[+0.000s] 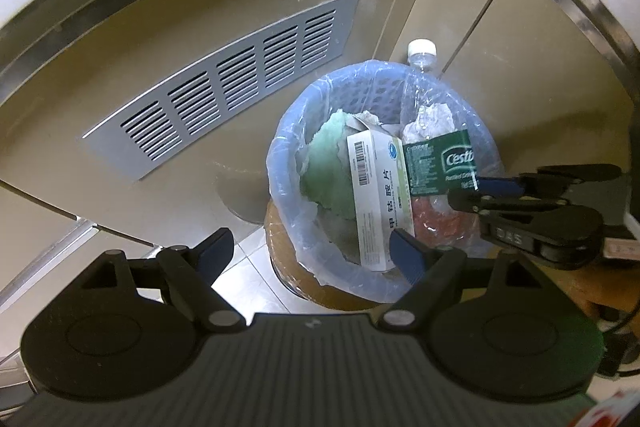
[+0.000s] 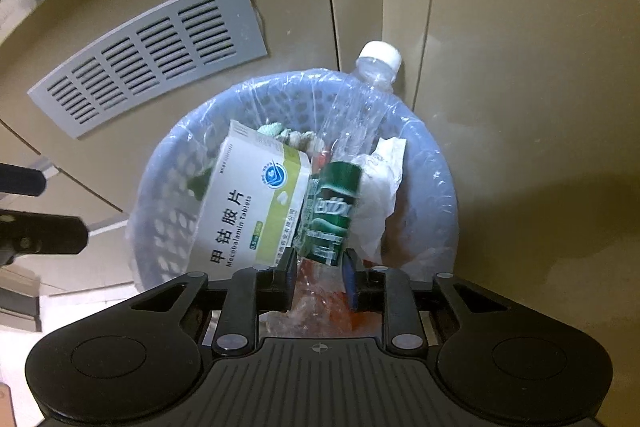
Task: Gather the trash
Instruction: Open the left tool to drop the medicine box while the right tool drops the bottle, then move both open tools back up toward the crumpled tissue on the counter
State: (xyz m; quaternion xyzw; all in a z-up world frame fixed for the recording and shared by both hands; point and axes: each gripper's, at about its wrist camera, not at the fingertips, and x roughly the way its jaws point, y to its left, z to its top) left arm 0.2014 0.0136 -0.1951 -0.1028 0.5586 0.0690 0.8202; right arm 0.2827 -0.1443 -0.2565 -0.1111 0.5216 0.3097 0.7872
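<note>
A lined wastebasket (image 1: pixel 288 163) sits ahead of the left gripper (image 1: pixel 308 247), fingers (image 1: pixel 406 253) spread wide and empty, one over a tablet box (image 1: pixel 378 195). The right gripper (image 1: pixel 476 187) reaches a green-labelled bottle (image 1: pixel 436 163) beyond.

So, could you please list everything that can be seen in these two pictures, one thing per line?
Waste basket: 1, pale blue with a clear liner, on the floor by the cabinets.
Plastic bottle: 1, clear with white cap and green label, standing in the basket, cap above the rim.
Medicine box: 1, white and green, leaning in the basket beside the bottle.
Tissue: crumpled, white, in the basket right of the bottle.
Green paper: crumpled, in the basket left of the box.
Vent grille: 1, grey, on the cabinet.
Left gripper: black, jaws wide open, above the basket.
Right gripper: black, jaws narrow around the bottle's lower part; contact unclear.
</note>
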